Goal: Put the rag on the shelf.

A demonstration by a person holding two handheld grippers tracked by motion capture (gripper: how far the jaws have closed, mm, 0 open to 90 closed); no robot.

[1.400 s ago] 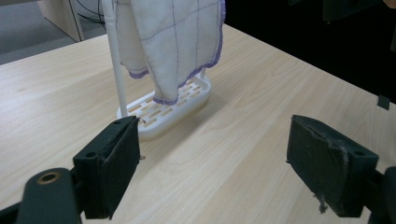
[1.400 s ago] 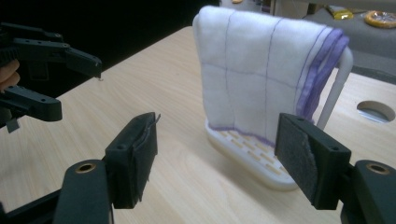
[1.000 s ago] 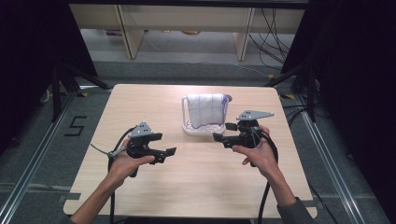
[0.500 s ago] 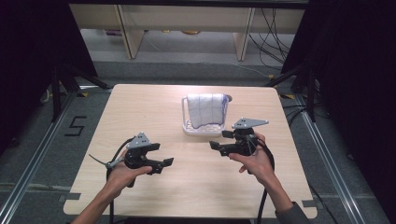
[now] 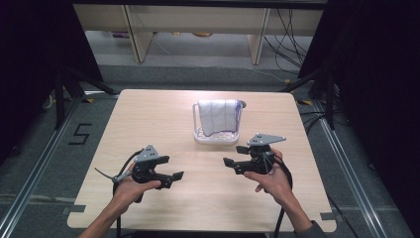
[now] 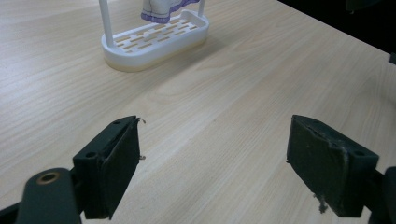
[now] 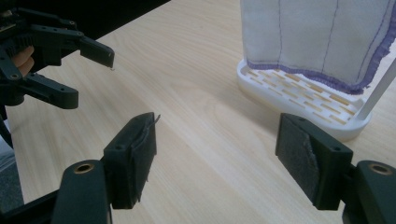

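Hanging over a white rack (image 5: 215,136) near the table's (image 5: 148,114) far edge, the cloth (image 5: 218,116) looks soft, light and limp; a bottom corner seems the best hold. The left gripper (image 5: 174,176) and right gripper (image 5: 233,156) hover near the front edge, both released and empty.

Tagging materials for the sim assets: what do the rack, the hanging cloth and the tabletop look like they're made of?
White slotted rack: looks like moulded plastic, smooth and slightly glossy, with rounded edges.
White cloth with purple hem hanging over it: woven fabric, probably cotton, with visible weave, stitched lines and a frilled edge.
Pale tabletop: wood grain with a matte finish; could be laminate or veneer.
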